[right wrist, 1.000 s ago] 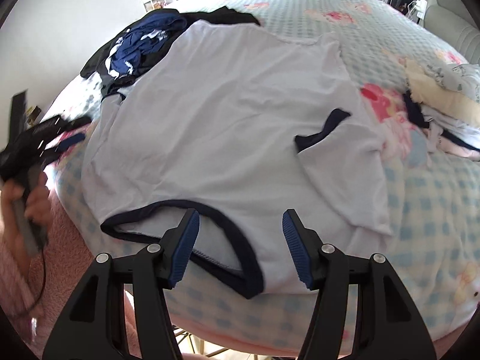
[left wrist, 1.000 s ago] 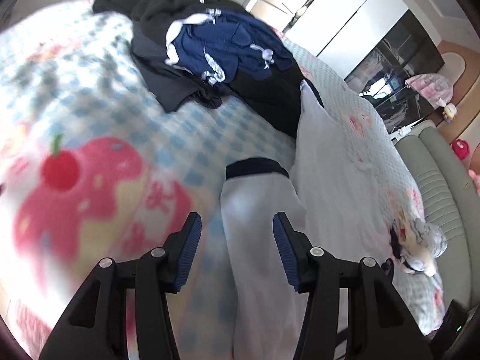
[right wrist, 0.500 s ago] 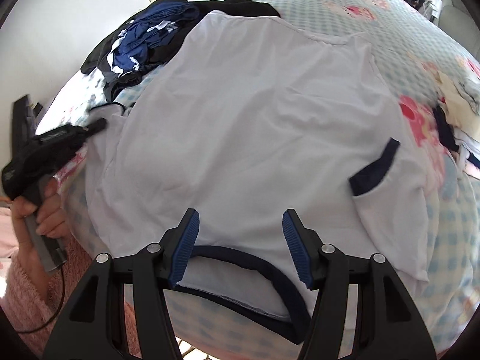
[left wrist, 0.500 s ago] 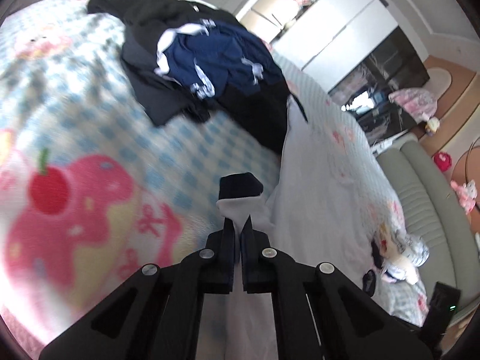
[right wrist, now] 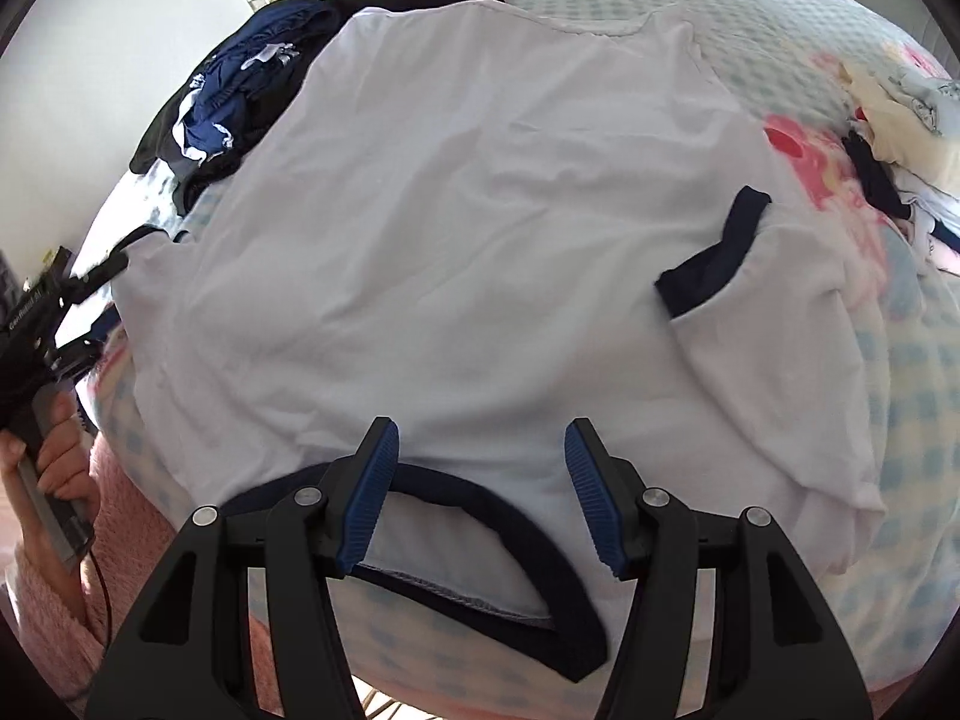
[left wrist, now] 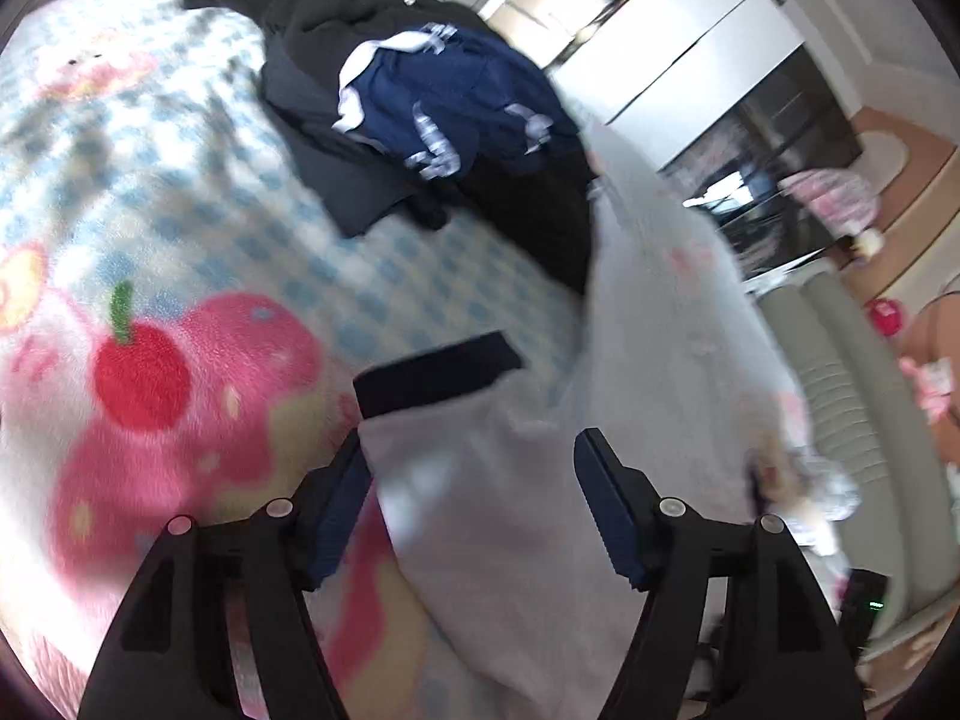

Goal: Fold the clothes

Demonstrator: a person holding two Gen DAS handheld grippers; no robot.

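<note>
A white T-shirt (right wrist: 480, 192) with navy trim lies spread flat on the bed, its navy collar (right wrist: 480, 510) nearest me. My right gripper (right wrist: 477, 489) hovers open just above that collar. The shirt's right sleeve with its navy cuff (right wrist: 714, 258) is folded in over the body. In the left wrist view, my left gripper (left wrist: 465, 510) stands open over the other sleeve (left wrist: 480, 480), whose navy cuff (left wrist: 438, 372) lies just past the fingertips. In the right wrist view the left gripper (right wrist: 60, 300) shows at the far left, held by a hand.
A heap of black and navy clothes (left wrist: 432, 108) sits at the far side of the bed. Folded pale garments (right wrist: 900, 138) lie to the right. The checked blanket with pink prints (left wrist: 150, 372) covers the bed. A grey sofa (left wrist: 840, 372) and white cupboards stand beyond.
My left gripper shut on the sleeve half a second ago and now stands open again, the sleeve lying flat. The right gripper shifted slightly over the collar and stayed open.
</note>
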